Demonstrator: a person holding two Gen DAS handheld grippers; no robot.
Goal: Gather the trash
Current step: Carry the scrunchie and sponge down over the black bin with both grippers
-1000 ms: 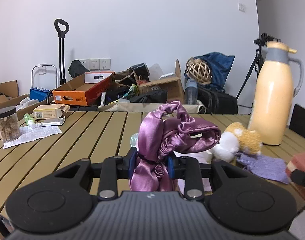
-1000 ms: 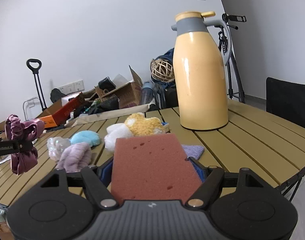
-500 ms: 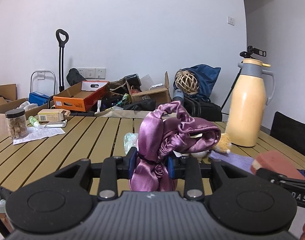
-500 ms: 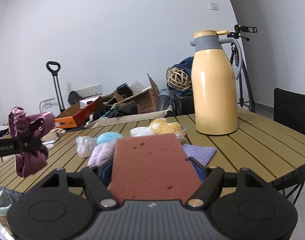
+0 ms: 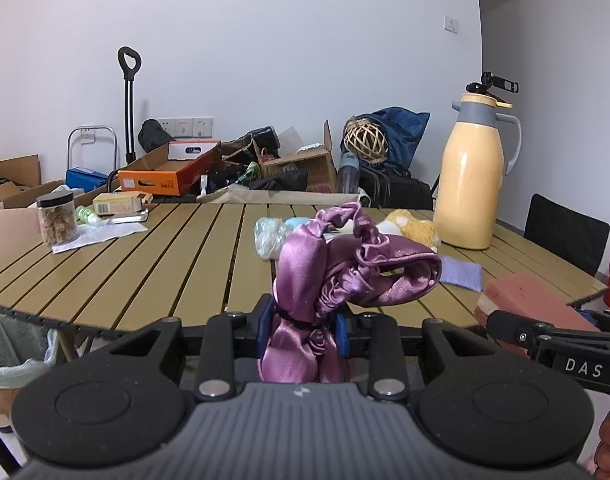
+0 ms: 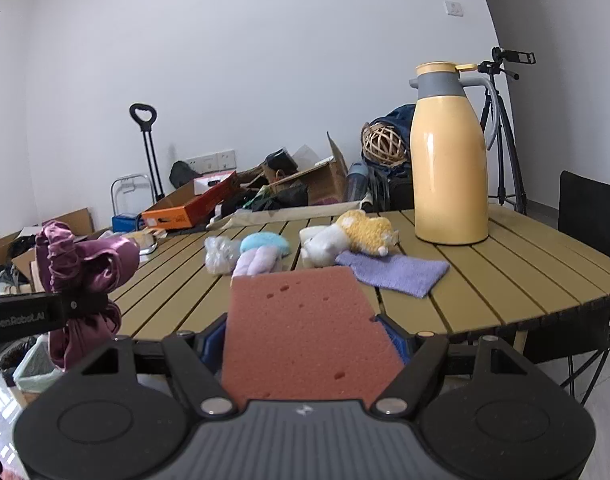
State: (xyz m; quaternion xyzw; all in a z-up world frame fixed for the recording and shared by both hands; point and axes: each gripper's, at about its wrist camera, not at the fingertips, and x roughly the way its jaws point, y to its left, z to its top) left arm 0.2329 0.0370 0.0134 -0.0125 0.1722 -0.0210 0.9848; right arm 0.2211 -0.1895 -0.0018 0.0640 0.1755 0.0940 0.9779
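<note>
Trash item one, a crumpled purple satin cloth with ruched edging (image 5: 337,280): left wrist view, centre of frame, pinched low in the left gripper (image 5: 303,330), whose jaws are drawn tight on its bunched lower end. Loose folds stand up above the jaws, held off the near edge of the slatted tan wooden table (image 5: 153,264). Lower left of frame, below the table edge: a bin lined with a pale green bag (image 5: 15,364), the likely drop point. Lower right: the other tool carrying its load.

Judgement for the carry: keep the pinch firm, as satin looks slippery and the free folds could snag the table edge. Bring the cloth squarely over the bin mouth before letting go.

Trash item two, a flat terracotta-pink foam sponge block (image 6: 305,332): right wrist view, lower centre, clamped by its sides in the right gripper (image 6: 307,334), jaws standing wide across its width. Left of frame: the purple cloth in the left tool, with the bin rim showing beneath it.

Left on the table, centre of frame, apparently still to collect: a clear crinkled plastic wrap (image 6: 219,254), a lilac knitted square cloth (image 6: 397,274), a white and yellow plush toy (image 6: 349,238). A tall cream insulated jug with grey collar (image 6: 449,160) stands upright at right, probably no trash.

Judgement: drop one load at a time, so the tools do not collide over the bin.
</note>
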